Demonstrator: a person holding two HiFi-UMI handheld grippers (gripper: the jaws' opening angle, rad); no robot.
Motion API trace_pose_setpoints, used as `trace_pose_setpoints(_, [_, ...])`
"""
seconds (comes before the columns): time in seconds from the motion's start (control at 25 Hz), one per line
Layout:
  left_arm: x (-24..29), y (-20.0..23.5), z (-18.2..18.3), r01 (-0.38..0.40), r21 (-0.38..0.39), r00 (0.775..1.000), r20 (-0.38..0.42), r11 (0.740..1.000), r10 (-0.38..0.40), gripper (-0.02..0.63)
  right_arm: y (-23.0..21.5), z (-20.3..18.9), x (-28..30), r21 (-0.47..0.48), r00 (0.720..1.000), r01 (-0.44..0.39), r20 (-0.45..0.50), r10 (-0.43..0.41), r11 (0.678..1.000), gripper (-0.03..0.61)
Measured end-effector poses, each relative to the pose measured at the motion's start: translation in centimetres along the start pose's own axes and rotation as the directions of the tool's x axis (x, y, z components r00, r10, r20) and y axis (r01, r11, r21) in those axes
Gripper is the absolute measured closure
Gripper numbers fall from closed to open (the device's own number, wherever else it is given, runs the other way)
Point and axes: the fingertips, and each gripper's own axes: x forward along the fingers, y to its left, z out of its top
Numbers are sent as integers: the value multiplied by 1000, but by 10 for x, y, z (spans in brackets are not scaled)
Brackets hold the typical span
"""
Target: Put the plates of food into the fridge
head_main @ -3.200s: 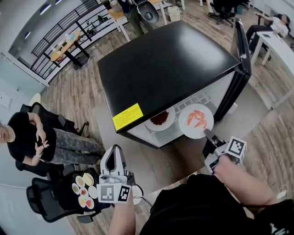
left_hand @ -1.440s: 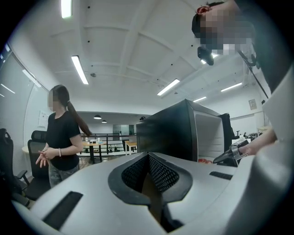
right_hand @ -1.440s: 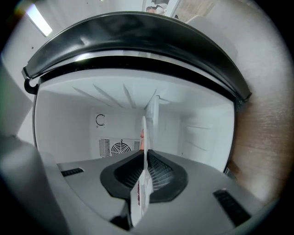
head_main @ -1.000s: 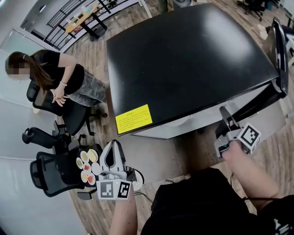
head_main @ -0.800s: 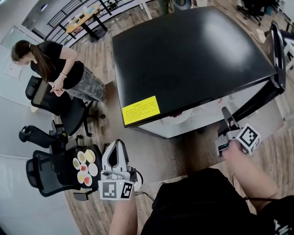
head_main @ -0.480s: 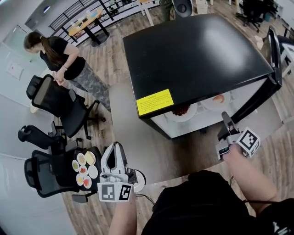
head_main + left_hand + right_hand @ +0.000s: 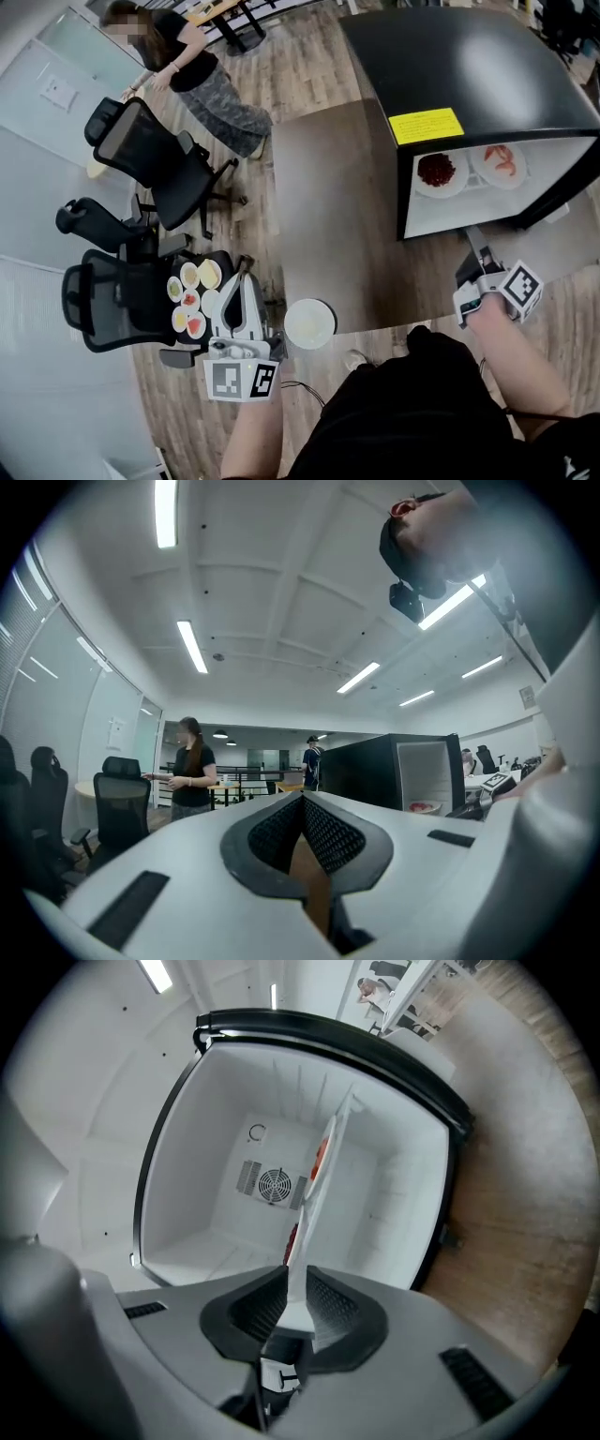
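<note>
Our gaze has swung left off the fridge [image 7: 469, 56] and its two shelved plates [image 7: 439, 173], so the waiting plates [image 7: 190, 300] on the chair [image 7: 112, 309] lie just left of our shut, empty left gripper [image 7: 242, 281], well apart from the barely parted, empty right gripper [image 7: 472, 236].
</note>
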Motion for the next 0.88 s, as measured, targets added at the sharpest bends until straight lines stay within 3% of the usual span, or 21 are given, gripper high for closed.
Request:
trace_pose_setpoints(0.2, [-58, 48, -7, -71, 13, 997, -26, 997, 71, 611, 11, -82, 11, -23, 992, -59, -112, 56, 998, 514])
trace_pose_setpoints(0.48, [-125, 102, -29, -146, -1, 987, -66, 989, 146, 611, 13, -195, 9, -40, 961, -72, -271, 58, 997, 514])
trace_pose_setpoints(0.64, [-153, 118, -39, -144, -7, 986, -91, 990, 142, 611, 8, -247, -6, -41, 946, -58, -320, 42, 997, 514])
trace_pose_setpoints(0.88, [-188, 136, -59, -91, 43, 986, -138, 995, 96, 611, -15, -311, -25, -17, 937, -19, -349, 12, 1000, 514])
